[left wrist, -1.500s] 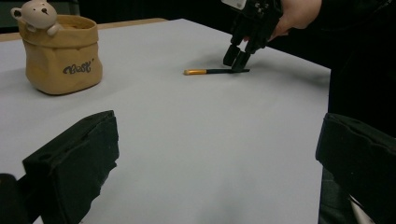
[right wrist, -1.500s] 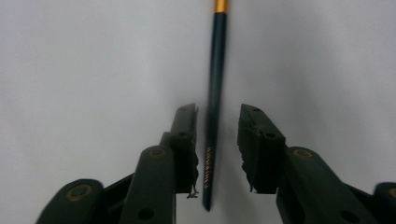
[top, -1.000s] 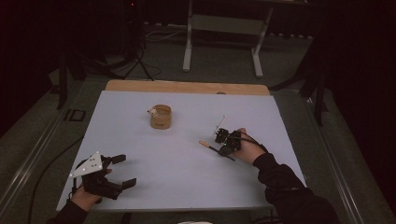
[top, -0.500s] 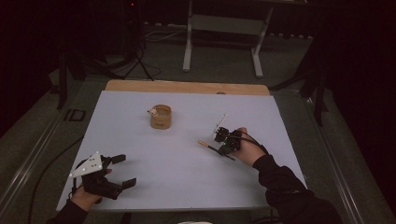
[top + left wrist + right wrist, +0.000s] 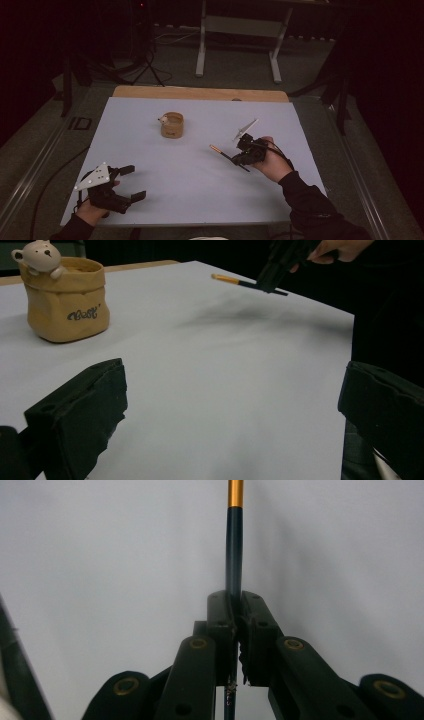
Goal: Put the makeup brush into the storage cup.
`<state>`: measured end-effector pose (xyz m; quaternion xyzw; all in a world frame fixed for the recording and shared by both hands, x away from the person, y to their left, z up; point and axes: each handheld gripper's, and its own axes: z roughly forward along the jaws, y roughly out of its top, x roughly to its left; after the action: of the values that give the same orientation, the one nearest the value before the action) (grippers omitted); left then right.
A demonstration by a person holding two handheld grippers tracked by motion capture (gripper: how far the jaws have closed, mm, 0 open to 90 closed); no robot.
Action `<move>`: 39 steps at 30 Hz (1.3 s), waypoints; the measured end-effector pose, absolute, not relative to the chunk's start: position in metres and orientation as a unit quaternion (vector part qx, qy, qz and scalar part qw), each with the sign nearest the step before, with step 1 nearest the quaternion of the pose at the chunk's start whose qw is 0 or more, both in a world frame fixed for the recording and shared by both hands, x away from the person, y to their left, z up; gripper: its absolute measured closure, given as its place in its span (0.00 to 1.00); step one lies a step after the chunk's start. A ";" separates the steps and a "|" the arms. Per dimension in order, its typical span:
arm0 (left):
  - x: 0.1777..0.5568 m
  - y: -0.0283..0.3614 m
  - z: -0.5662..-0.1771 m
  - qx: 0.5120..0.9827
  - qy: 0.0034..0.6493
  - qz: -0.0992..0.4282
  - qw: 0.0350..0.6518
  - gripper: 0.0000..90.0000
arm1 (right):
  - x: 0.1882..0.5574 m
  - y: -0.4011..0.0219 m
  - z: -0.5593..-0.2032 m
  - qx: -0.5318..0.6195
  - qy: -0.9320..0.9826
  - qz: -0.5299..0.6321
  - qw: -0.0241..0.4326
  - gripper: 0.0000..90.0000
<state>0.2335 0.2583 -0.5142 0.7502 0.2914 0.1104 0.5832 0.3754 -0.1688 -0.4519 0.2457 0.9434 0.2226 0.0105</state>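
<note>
Tabletop [image 5: 165,200]: pale sheet over a wooden board, the wood showing as a strip along the far edge. Left claw [image 5: 131,183] sits near the near-left corner, held in the person's left hand [image 5: 92,210], grey three-cornered plate on top; jaws spread wide, released, nothing between them, as the left gripper view confirms. Right claw [image 5: 239,158] is right of centre, toward the right edge, carried in the right hand [image 5: 274,162]; jaws clenched on a thin dark pen [image 5: 234,545] with an orange-gold band near its far end. Pen is clear of the tabletop, tilted, banded tip pointing toward the left edge; the right gripper view shows the shaft pinched between the two pads. Small tan bag-shaped pot [image 5: 172,125] with a little bear figure on its rim stands upright left of centre, toward the far edge, well apart from both claws.
</note>
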 end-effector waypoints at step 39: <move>0.239 0.249 -0.512 0.758 0.287 0.092 0.578 0.02 | 0.333 -0.229 -0.422 0.403 0.790 0.461 -0.015 0.94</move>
<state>0.2391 0.2488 -0.5119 0.7584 0.2874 0.0921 0.5777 0.3327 -0.2287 -0.4218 0.4033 0.7901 0.4613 -0.0150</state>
